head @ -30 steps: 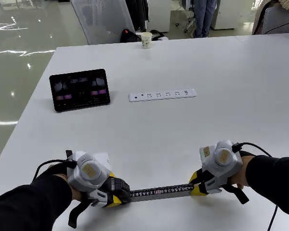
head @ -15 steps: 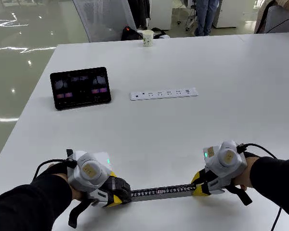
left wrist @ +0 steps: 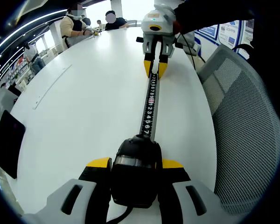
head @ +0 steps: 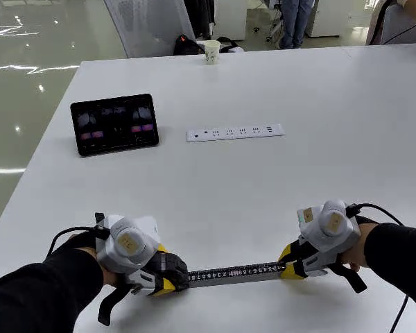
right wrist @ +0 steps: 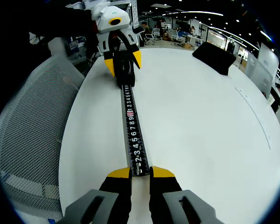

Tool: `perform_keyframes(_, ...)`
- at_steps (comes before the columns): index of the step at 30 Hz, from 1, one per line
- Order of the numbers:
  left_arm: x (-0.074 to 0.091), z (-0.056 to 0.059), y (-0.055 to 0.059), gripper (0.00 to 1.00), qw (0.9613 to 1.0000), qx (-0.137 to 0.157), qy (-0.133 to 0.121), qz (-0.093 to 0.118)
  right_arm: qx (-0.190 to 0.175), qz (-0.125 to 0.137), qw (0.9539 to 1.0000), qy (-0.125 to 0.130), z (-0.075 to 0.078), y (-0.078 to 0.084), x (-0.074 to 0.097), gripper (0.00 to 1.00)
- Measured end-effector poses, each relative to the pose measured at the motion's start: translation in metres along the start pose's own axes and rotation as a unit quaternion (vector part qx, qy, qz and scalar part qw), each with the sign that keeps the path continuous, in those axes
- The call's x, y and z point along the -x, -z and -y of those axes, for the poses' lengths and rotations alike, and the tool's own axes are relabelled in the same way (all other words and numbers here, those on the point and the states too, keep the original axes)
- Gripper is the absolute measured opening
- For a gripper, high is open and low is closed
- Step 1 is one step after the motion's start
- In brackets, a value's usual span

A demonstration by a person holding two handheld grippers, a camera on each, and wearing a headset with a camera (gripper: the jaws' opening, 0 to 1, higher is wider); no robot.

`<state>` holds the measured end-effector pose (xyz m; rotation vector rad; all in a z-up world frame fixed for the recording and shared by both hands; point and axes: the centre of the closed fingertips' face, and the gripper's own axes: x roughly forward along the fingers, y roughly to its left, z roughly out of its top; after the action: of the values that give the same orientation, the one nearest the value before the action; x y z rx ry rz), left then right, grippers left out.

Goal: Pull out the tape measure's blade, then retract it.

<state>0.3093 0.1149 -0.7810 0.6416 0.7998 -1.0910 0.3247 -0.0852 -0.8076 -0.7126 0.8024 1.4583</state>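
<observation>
Stretching along the near edge of the white tabletop [head: 263,187] in the head view, the numbered blade [head: 232,272] lies drawn out of the black tape measure [head: 172,267]. It spans the gap between two hand-held grippers. The left claw [head: 168,275] is clamped around the tape measure's case at the left. The right claw [head: 289,268] pinches the blade's free end at the right. Farther back on the tabletop stand a dark tablet [head: 114,123], a white power strip [head: 234,132] and, at the far edge, a paper cup [head: 211,52].

From the left gripper view, the left claw's yellow-tipped jaws sit closed against both sides of the case, which rests on the tabletop. The blade runs straight away from it, flat on the surface, to the right claw at its far end. A grey mesh chair [left wrist: 252,130] stands off the tabletop's edge.

From the right gripper view, the right claw's jaws are drawn nearly together, with the blade's tip held between the yellow tips just above the tabletop. The blade leads away to the case, gripped by the left claw at the far end, with the tablet beyond to the right.
</observation>
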Motion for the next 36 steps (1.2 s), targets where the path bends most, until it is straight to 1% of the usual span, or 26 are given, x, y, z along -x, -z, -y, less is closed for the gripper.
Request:
perform_keyframes(14,0.001,0.002,0.001,0.33,1.0,-0.001,-0.001,-0.001,0.001,-0.003,1.0,0.006,0.001,0.005,0.003,0.1)
perform_keyframes(36,0.0,0.0,0.0,0.33,1.0,0.0,-0.001,0.0,0.0,-0.013,0.9998,0.012,0.001,0.017,0.013,0.1)
